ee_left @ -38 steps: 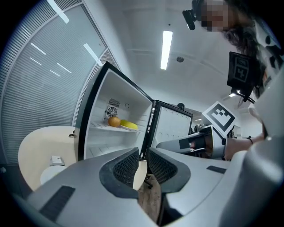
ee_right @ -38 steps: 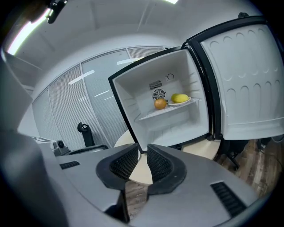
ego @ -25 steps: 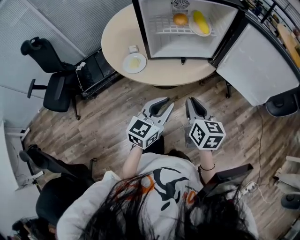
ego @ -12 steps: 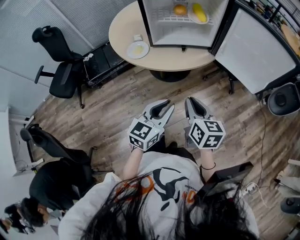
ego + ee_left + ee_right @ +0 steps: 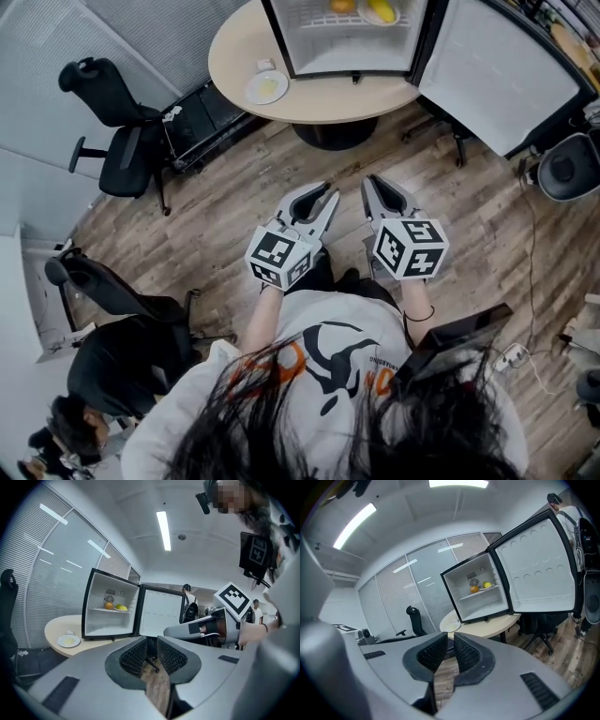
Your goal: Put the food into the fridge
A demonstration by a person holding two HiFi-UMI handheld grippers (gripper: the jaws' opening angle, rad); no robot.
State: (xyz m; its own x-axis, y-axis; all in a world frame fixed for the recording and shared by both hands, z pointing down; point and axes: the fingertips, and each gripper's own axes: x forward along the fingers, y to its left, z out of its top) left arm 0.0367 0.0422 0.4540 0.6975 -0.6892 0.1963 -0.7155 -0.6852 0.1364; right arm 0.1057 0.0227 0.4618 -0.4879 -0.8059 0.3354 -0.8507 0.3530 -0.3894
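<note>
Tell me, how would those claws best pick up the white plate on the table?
Probably by the near rim of the plate, coming low over the table edge: it lies flat, food sits in its middle, the fridge stands beside it.

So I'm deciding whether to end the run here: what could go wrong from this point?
The plate on the table sits outside the fridge while the left hand-held gripper and the right hand-held gripper are empty and away from it: it may get left out. The door stands wide open, so the food inside could warm.
</note>
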